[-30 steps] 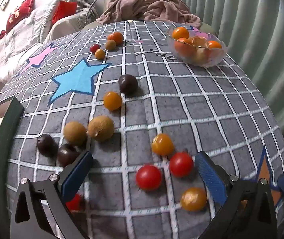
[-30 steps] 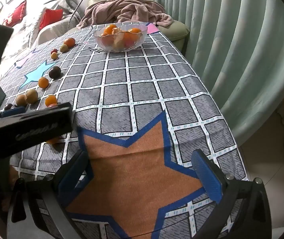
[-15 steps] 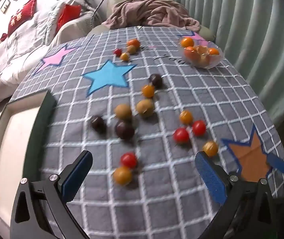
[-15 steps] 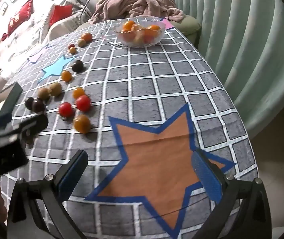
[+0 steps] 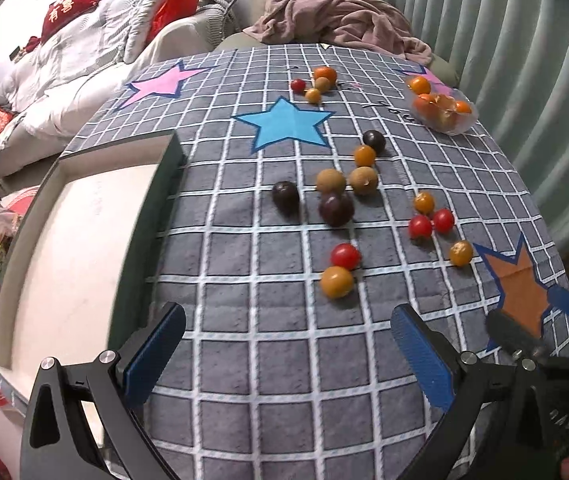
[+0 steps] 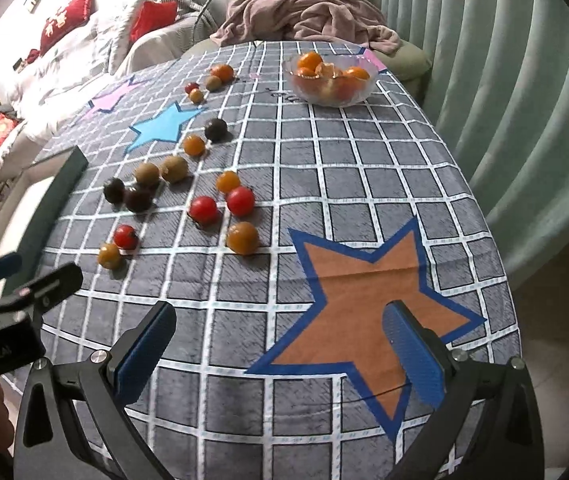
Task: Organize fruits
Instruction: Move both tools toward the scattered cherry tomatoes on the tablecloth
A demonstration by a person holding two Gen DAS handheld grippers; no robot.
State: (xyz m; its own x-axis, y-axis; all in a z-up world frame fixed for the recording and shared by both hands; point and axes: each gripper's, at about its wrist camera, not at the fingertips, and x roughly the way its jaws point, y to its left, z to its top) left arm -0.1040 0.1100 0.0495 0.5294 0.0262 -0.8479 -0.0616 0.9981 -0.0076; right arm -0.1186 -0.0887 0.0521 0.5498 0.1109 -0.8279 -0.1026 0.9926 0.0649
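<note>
Fruits [image 5: 336, 281] scattered on tablecloth [image 5: 268, 360], both grippers empty

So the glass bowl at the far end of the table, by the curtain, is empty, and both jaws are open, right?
Not quite: the glass bowl already holds several orange fruits, as the right wrist view shows. The rest stands: it sits at the far end by the curtain, and both jaws are open.

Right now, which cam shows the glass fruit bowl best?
Right wrist. The glass bowl sits near the middle top of the frame, its whole rim and the orange fruit inside clear. In the left wrist view the bowl is pushed toward the right edge, smaller and distorted, though not blocked.
</note>
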